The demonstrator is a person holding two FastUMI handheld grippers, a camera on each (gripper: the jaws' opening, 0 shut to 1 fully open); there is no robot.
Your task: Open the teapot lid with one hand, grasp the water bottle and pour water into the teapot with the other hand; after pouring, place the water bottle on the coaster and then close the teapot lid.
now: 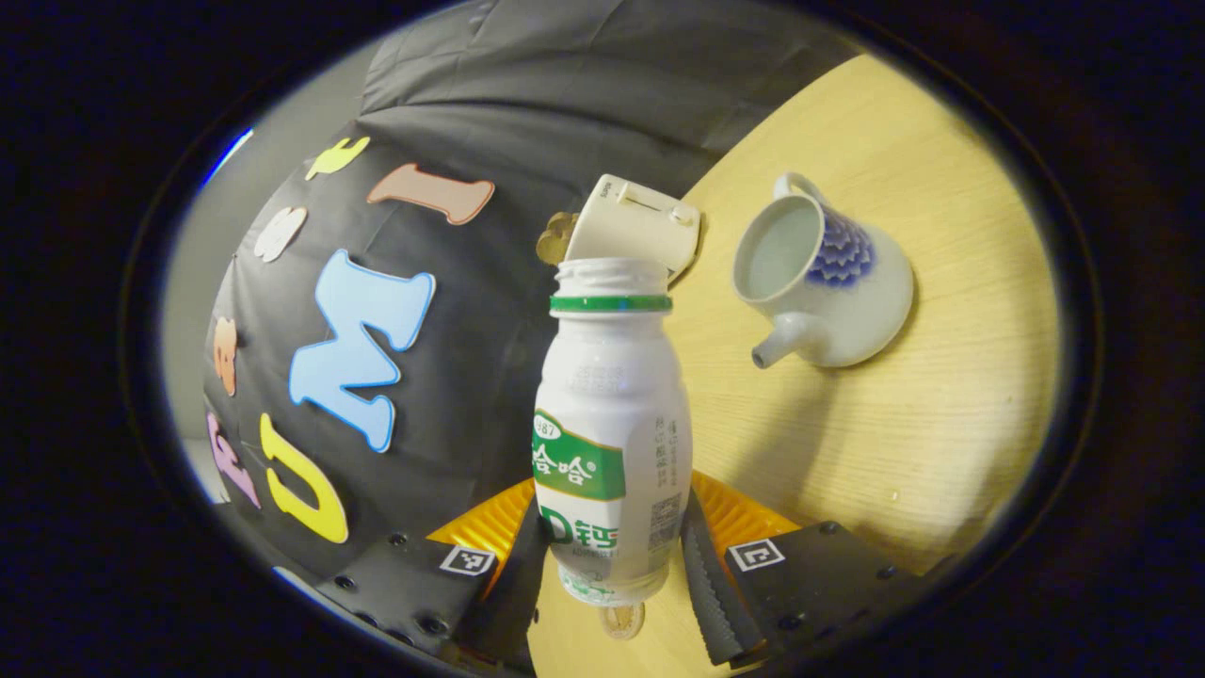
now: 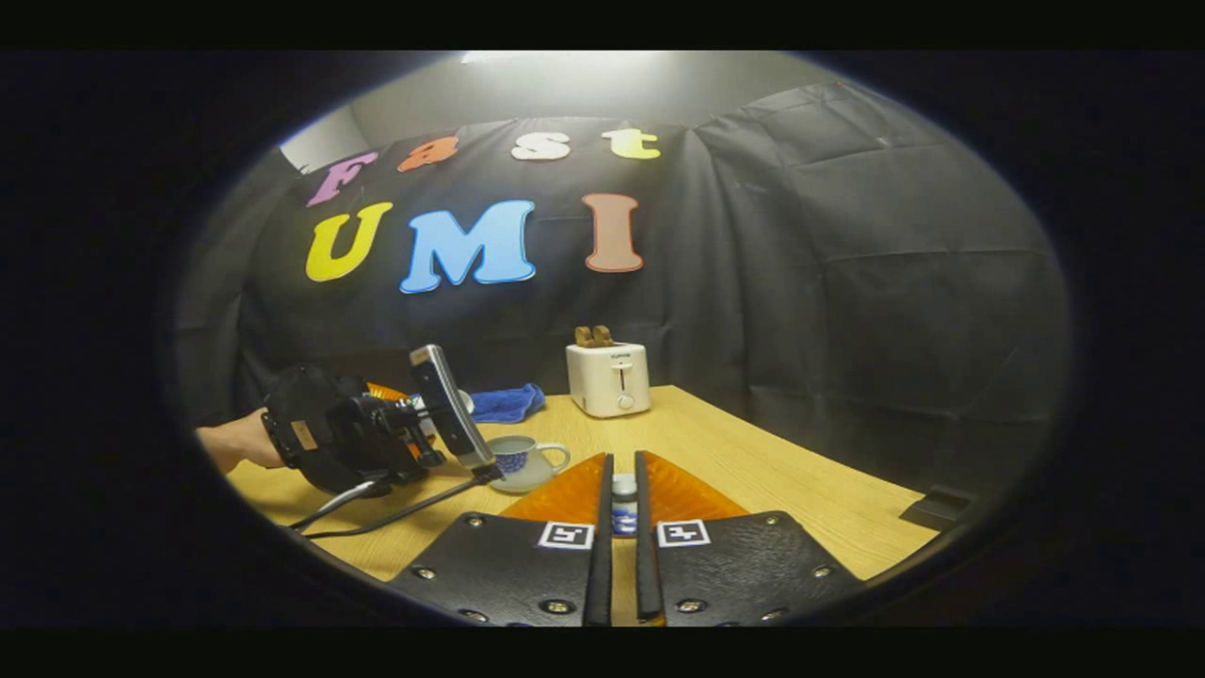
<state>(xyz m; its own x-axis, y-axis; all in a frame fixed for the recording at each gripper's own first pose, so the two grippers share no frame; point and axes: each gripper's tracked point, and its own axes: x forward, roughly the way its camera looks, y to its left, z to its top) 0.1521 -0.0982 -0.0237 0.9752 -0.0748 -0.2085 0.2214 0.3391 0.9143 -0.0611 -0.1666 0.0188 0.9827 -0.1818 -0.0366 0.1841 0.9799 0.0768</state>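
Between the left gripper (image 1: 612,565) fingers, at 6 o'clock in the left gripper view, stands the uncapped water bottle (image 1: 612,424), clamped on both sides near its base. At 2 o'clock from the bottle, the teapot (image 1: 828,282) sits on the wooden table (image 1: 941,424), lid off, spout toward the bottle. A toaster (image 1: 635,226) lies beyond the bottle's neck at 12 o'clock. In the right gripper view, the right gripper (image 2: 621,527) is narrowed on the teapot lid (image 2: 623,504), held by its knob; a hand (image 2: 235,441) carries the left gripper at 9 o'clock, beside a blue cloth (image 2: 506,403).
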